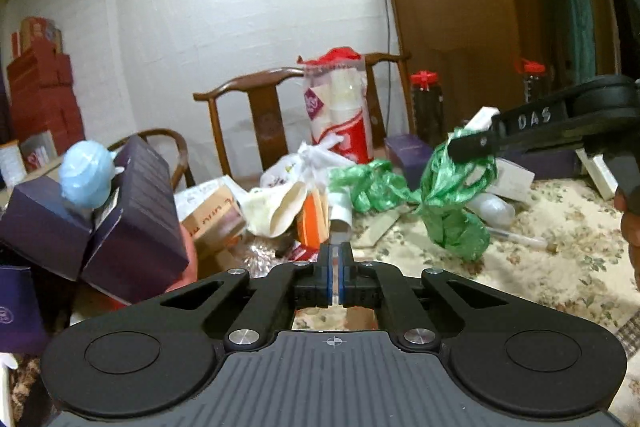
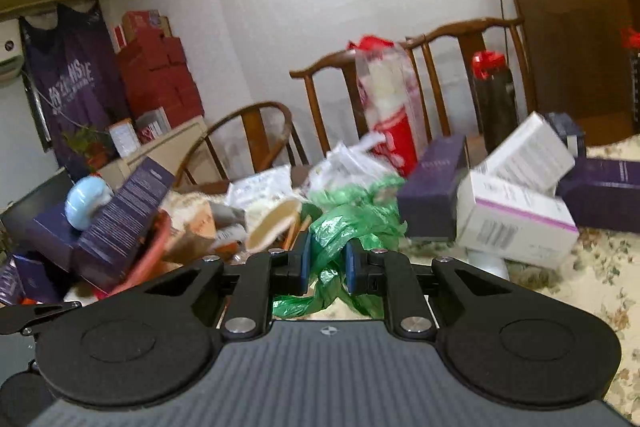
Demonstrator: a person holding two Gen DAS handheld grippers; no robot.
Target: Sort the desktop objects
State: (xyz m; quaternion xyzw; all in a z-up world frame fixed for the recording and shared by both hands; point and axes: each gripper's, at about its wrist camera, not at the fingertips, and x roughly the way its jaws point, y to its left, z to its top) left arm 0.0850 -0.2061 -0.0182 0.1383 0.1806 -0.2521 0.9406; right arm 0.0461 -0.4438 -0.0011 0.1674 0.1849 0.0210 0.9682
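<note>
while the crumpled green plastic bag [image 2: 340,227] is pinched between the blue pads of the right gripper [image 2: 328,263], it hangs off the table, with one tail trailing back to the pile ahead and another dropping below the jaws. the right gripper is nearly closed and the thin plastic fills the small gap. the left gripper [image 1: 335,251] has its jaws almost together; a thin pale strip shows in the narrow slit, but i cannot tell if the pads really press it. just ahead of this gripper lie an orange packet [image 1: 314,219] and a white knotted plastic bag [image 1: 308,163]; to its left lean dark purple cardboard boxes [image 1: 132,211]. to the right of the right gripper lie white cardboard boxes [image 2: 516,219] on the floral tablecloth [image 2: 600,291]. i judge the sorting is at an early stage: one bag is lifted, and nearly all the clutter is left.
</note>
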